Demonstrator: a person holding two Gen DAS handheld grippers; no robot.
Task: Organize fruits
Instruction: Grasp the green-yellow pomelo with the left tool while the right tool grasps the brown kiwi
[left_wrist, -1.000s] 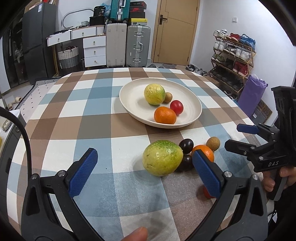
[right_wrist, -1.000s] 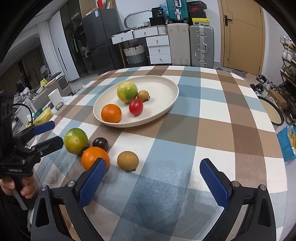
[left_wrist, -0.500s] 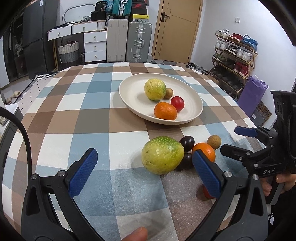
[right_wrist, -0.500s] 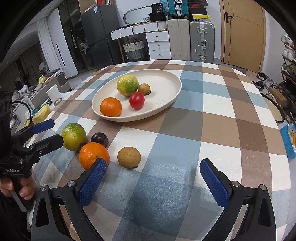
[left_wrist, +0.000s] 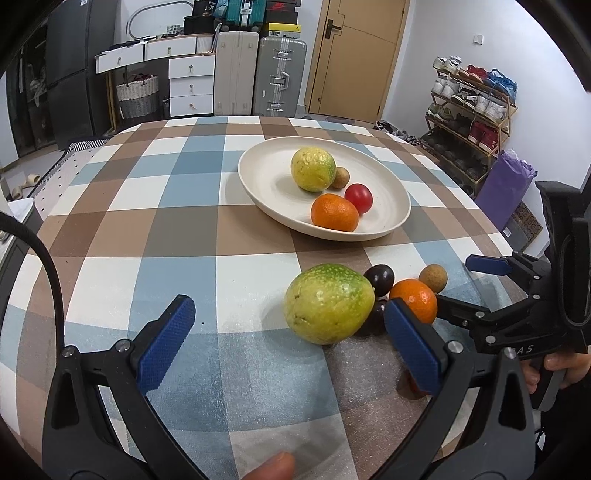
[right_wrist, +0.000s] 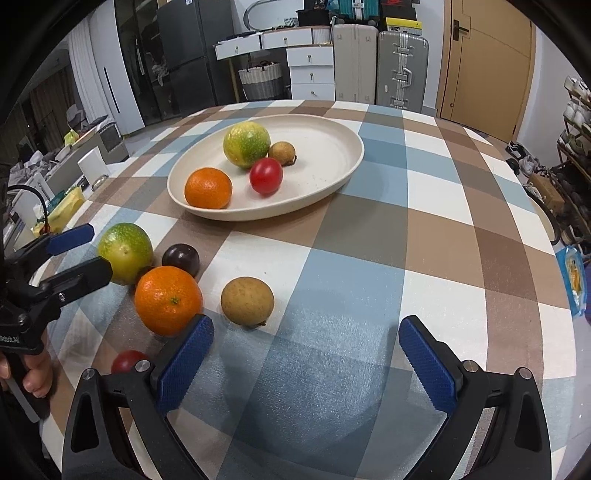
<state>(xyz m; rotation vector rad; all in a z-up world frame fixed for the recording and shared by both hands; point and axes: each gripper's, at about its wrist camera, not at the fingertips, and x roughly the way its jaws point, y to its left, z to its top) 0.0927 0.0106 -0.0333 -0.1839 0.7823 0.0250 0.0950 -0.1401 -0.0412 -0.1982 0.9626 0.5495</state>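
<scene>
Both hand-held grippers, left (left_wrist: 288, 347) and right (right_wrist: 306, 354), gape wide, holding nothing. Loose fruit sits mid-frame: guava (left_wrist: 328, 302), orange (right_wrist: 168, 299), longan (right_wrist: 247, 301). Plate (right_wrist: 332, 177) above.

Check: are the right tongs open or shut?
Open: right tongs show blue pads spread wide, holding nothing, above the tablecloth.

Both grippers nearer the loose fruits (right_wrist: 168, 299)
</scene>
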